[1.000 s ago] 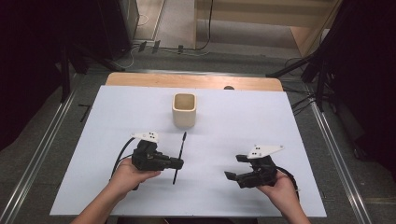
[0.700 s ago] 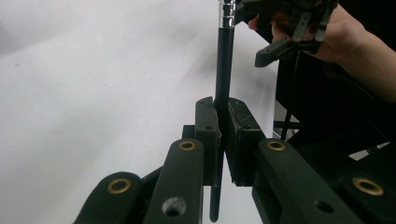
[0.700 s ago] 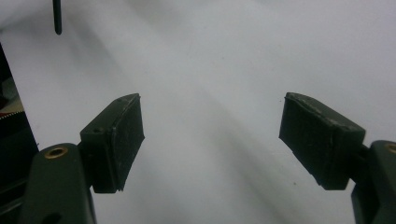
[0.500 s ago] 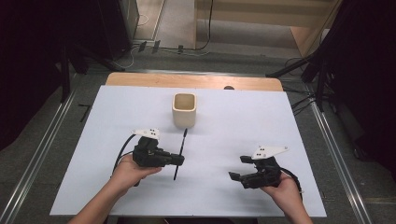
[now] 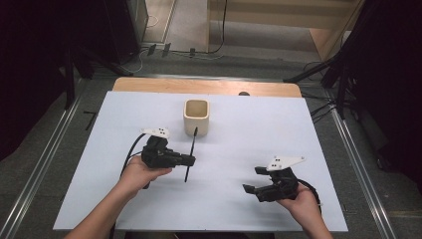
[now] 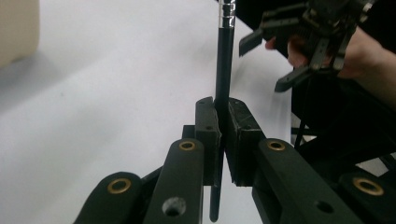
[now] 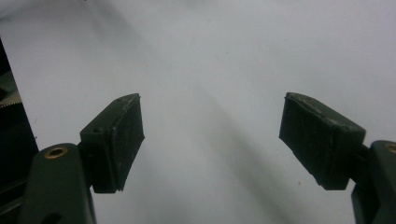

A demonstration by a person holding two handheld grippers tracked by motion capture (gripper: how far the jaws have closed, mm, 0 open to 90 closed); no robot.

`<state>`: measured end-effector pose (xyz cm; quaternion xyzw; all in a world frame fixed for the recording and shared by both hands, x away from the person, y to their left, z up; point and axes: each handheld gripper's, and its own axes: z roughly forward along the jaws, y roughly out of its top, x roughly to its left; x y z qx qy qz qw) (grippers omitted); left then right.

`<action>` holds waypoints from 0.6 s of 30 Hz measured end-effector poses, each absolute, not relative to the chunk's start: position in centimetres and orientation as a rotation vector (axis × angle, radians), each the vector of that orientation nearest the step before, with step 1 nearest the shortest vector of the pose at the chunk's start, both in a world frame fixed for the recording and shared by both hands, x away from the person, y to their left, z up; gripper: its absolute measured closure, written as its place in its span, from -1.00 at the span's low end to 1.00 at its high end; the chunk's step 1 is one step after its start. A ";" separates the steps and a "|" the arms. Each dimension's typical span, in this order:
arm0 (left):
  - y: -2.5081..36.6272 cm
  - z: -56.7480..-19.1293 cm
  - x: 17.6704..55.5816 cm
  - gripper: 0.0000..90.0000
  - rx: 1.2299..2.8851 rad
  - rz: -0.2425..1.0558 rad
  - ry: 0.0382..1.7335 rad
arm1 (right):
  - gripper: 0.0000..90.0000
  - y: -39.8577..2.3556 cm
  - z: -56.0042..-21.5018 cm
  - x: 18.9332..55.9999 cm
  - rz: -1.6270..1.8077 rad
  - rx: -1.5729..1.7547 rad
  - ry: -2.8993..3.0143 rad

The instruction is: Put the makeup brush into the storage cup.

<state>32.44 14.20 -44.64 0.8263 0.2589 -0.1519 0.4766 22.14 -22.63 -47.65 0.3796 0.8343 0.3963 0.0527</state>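
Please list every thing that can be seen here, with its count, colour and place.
pen: one, black with a silver band, clamped crosswise in the left gripper, above the board
cup: one, beige, square, upright, far middle of the board
board: one, white, on the wooden table
table: one, wooden, far edge showing
left gripper: one, black, shut on the pen, left of centre
right gripper: one, black, jaws open and empty, near right
hands: two, from the near edge

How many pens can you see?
1. The black pen is pinched in the left gripper, just in front of the beige cup. More could be hiding inside the cup; I can't see its bottom.
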 end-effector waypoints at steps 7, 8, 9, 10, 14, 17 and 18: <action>13.5 -44.2 34.0 0.88 2.021 -0.373 0.620 | -0.49 -23.0 -47.7 22.2 1.216 1.167 2.526; 13.4 -44.2 34.2 0.88 2.020 -0.368 0.626 | -0.49 -23.0 -47.7 22.1 1.220 1.170 2.526; 13.4 -44.1 34.4 0.88 2.024 -0.370 0.623 | -0.49 -22.9 -47.7 22.2 1.221 1.166 2.526; 13.4 -44.1 34.5 0.88 2.019 -0.367 0.625 | -0.49 -22.9 -47.7 22.2 1.219 1.160 2.529; 13.4 -43.9 35.2 0.88 2.015 -0.361 0.631 | -0.49 -22.7 -47.6 22.1 1.220 1.147 2.533; 13.4 -43.7 35.6 0.88 2.015 -0.353 0.640 | -0.49 -22.7 -47.5 22.1 1.236 1.142 2.523; 13.3 -43.6 35.7 0.88 2.016 -0.356 0.642 | -0.49 -22.6 -47.5 22.1 1.235 1.144 2.523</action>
